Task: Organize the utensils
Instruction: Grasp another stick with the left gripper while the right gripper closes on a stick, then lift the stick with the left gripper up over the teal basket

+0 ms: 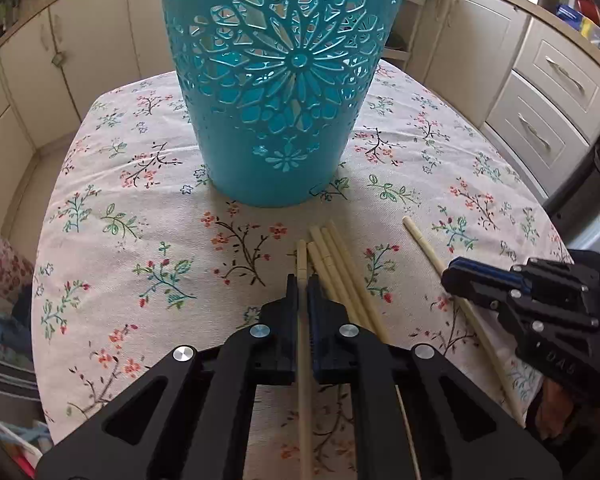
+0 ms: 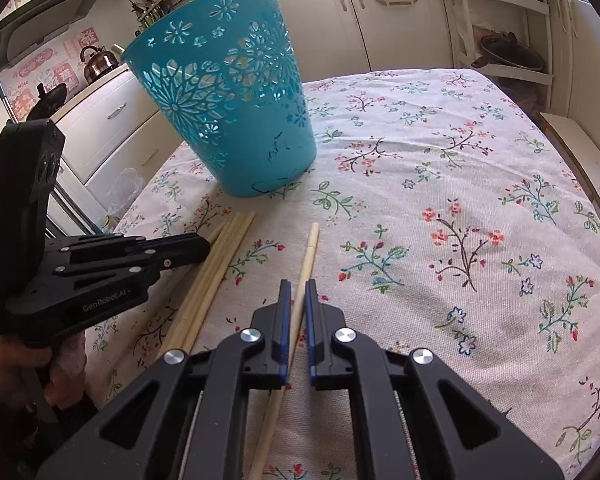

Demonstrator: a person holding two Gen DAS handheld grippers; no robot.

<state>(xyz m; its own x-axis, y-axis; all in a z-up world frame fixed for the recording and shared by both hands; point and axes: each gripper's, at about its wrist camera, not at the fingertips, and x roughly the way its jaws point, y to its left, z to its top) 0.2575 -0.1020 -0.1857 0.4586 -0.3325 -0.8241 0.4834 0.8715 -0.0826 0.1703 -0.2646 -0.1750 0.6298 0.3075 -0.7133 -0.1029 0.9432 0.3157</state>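
Note:
A tall teal cut-out basket [image 1: 276,80] stands upright on the floral tablecloth [image 1: 140,208]. In front of it lie several pale chopsticks [image 1: 340,264] in a loose bundle. My left gripper [image 1: 300,280] is shut on one chopstick [image 1: 301,256] at the bundle's left edge, low over the cloth. My right gripper [image 2: 298,284] is closed around a lone chopstick [image 2: 310,252] lying apart to the right; that stick slants under its left finger. Each view also shows the other gripper: the right gripper [image 1: 450,276], the left gripper [image 2: 204,246] beside the bundle [image 2: 220,264] and the basket [image 2: 236,112].
A person's hand [image 2: 16,360] holds the left tool. Cream cabinets and drawers [image 1: 552,92] ring the table. A kettle [image 2: 98,62] sits on the far counter and a shelf rack [image 2: 500,20] stands behind. The cloth to the right [image 2: 460,200] carries nothing.

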